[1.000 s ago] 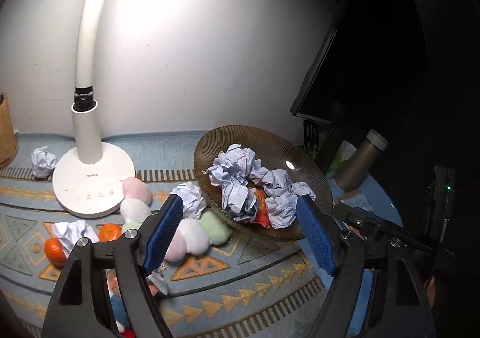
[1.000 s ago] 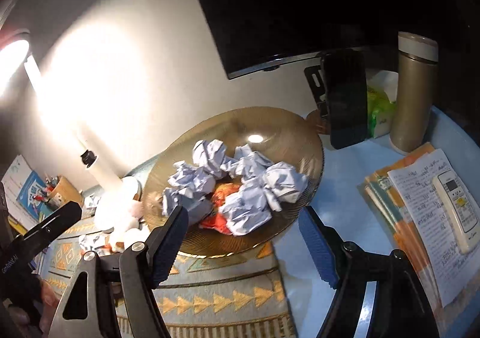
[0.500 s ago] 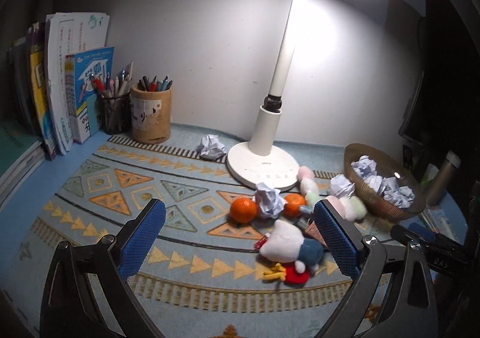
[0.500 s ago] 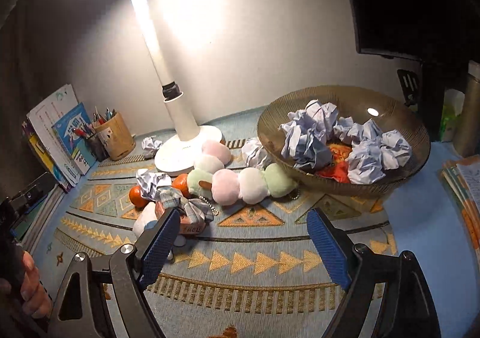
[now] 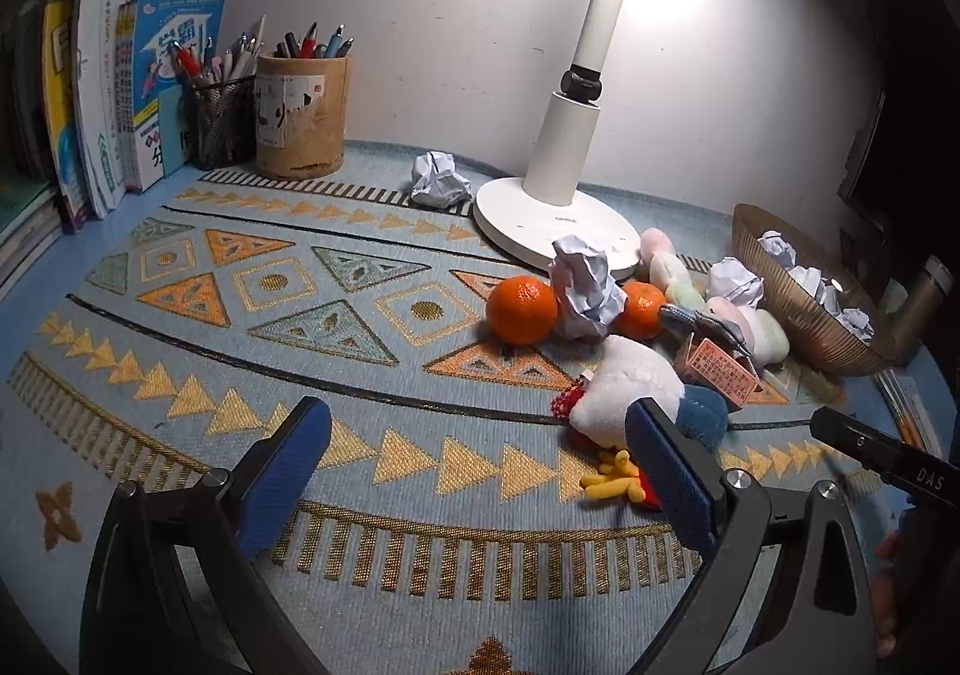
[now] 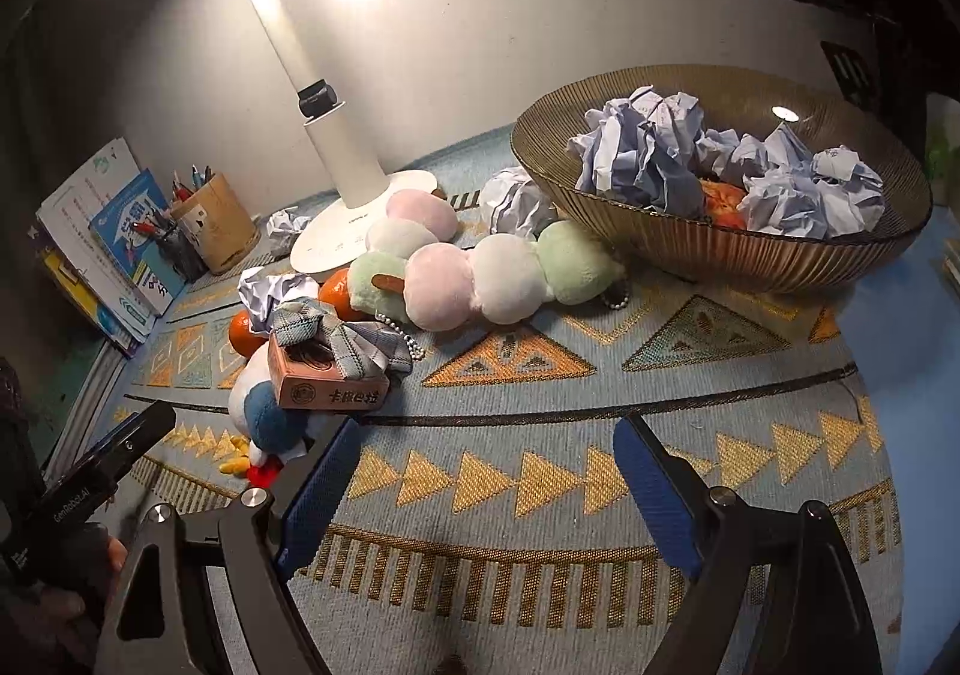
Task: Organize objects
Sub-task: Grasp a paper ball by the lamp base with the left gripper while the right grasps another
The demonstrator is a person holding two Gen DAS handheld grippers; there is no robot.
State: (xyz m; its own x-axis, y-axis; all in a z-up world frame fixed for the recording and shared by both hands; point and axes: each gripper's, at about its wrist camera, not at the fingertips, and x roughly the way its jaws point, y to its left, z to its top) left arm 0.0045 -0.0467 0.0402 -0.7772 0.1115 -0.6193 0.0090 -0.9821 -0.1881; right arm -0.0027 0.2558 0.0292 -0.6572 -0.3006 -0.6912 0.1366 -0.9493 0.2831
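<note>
Both grippers hang above a patterned mat [image 5: 336,315] on the worktop, each with its blue pads spread wide and nothing but mat between them. The left gripper [image 5: 477,456] has just been opening, and so has the right gripper [image 6: 486,471].

The dumpling-skewer plush [image 6: 480,273] lies flat on the mat, its long axis running from a pink ball near the lamp base [image 6: 342,231], round a bend, to a green ball that ends just beside the ribbed bowl [image 6: 720,249]. The bowl holds crumpled paper balls [image 6: 654,153]. Another paper ball [image 6: 516,201] sits against the bowl's outer wall.

Near the left gripper's right pad lies a white and blue plush bird [image 5: 636,393], yellow feet toward the camera. A small pink box [image 6: 324,375] with a plaid bow [image 6: 342,333] touches it. Two oranges [image 5: 521,310] flank a paper ball [image 5: 585,285].
</note>
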